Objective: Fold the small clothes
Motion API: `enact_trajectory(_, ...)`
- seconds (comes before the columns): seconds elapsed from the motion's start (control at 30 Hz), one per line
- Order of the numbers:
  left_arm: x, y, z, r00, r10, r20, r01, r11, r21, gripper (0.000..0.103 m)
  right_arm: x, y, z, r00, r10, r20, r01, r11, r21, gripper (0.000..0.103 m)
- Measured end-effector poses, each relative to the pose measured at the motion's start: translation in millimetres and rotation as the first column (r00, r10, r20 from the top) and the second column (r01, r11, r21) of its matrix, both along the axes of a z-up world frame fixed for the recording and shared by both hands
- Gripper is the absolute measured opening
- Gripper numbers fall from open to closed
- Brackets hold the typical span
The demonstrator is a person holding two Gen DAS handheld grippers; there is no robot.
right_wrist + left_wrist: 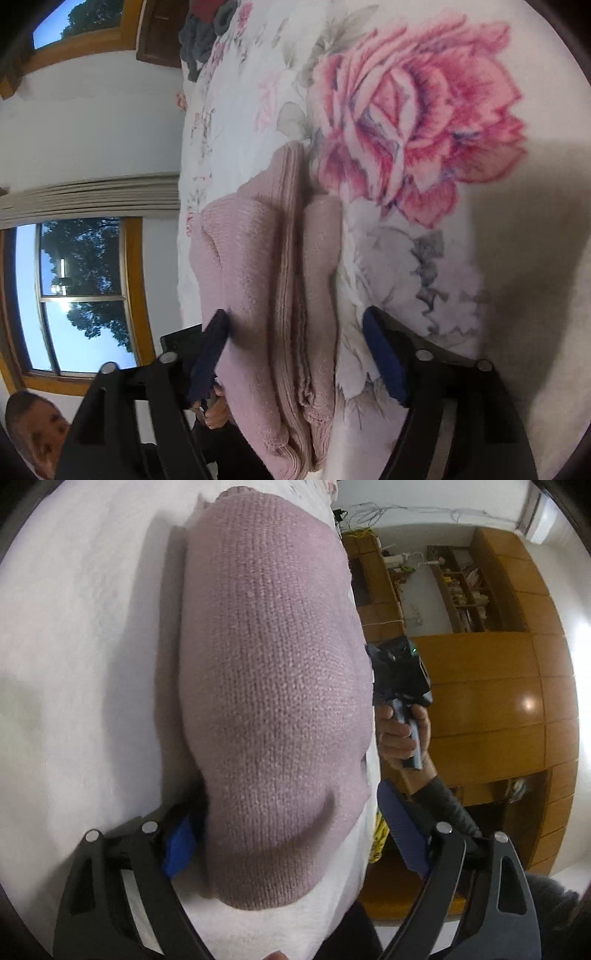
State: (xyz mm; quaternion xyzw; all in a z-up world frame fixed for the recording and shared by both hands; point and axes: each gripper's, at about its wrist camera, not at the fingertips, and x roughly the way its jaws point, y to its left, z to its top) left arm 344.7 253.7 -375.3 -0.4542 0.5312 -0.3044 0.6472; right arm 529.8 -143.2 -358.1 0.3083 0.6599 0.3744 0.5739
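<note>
Between the spread fingers of the left gripper, gaping wide: a folded pink knit garment, lying on the floral bedsheet close to the bed's edge. At the other side, right gripper equally agape, straddling the garment's stacked folds. Beyond, a big pink rose print; dark clothes heaped at the far edge.
</note>
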Motion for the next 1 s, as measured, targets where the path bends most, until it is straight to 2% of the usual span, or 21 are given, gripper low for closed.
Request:
enact_trajectory(0.07,-0.4,-0.6,-2.2,1.0,0.01,-0.007,-0.01,1.0,-0.018,0.088,4.2,14.8,-0.8,1.0,0.024,0.002,-0.024,1.0,0.013,0.088)
enact_trajectory(0.2,0.8,-2.3,-4.9,0.998,0.038,-0.044,-0.039,0.999,-0.031,0.088,11.9,55.9,1.6,0.996,0.087,0.02,-0.087,0.996,0.026,0.089)
enact_trajectory(0.23,1.5,-4.4,-4.3,0.998,0.039,-0.05,-0.041,0.999,-0.027,0.086,13.0,65.8,2.7,0.994,0.105,0.033,-0.105,0.994,0.011,0.089)
enact_trajectory(0.3,5.7,-10.5,-5.8,0.997,0.034,-0.076,-0.031,0.999,0.032,0.068,13.8,70.0,3.3,0.993,0.108,0.039,-0.108,0.994,0.007,0.087)
enact_trajectory(0.33,4.9,-12.8,-8.6,0.995,0.033,-0.089,-0.029,0.999,0.044,0.057,13.2,67.7,2.4,0.993,0.107,0.043,-0.107,0.994,-0.003,0.08)
enact_trajectory(0.43,6.4,-13.7,-12.3,0.991,0.056,-0.124,-0.052,0.998,0.034,0.048,8.2,55.4,1.4,0.996,0.075,0.055,-0.075,0.997,-0.017,0.058)
enact_trajectory(0.57,4.3,-17.0,-6.5,0.99,0.072,-0.124,-0.065,0.996,0.062,0.037,0.7,51.3,10.8,0.994,0.052,0.096,-0.05,0.998,-0.025,0.051)
enact_trajectory(0.73,7.0,-16.8,5.6,0.992,0.069,-0.104,-0.059,0.994,0.096,0.033,-3.7,52.7,27.5,0.991,0.029,0.129,-0.026,0.999,-0.029,0.046)
enact_trajectory(1.0,8.8,-7.1,37.2,0.997,0.058,-0.051,-0.052,0.991,0.125,0.031,-13.0,61.4,58.7,0.986,-0.009,0.164,0.013,1.0,-0.019,0.045)
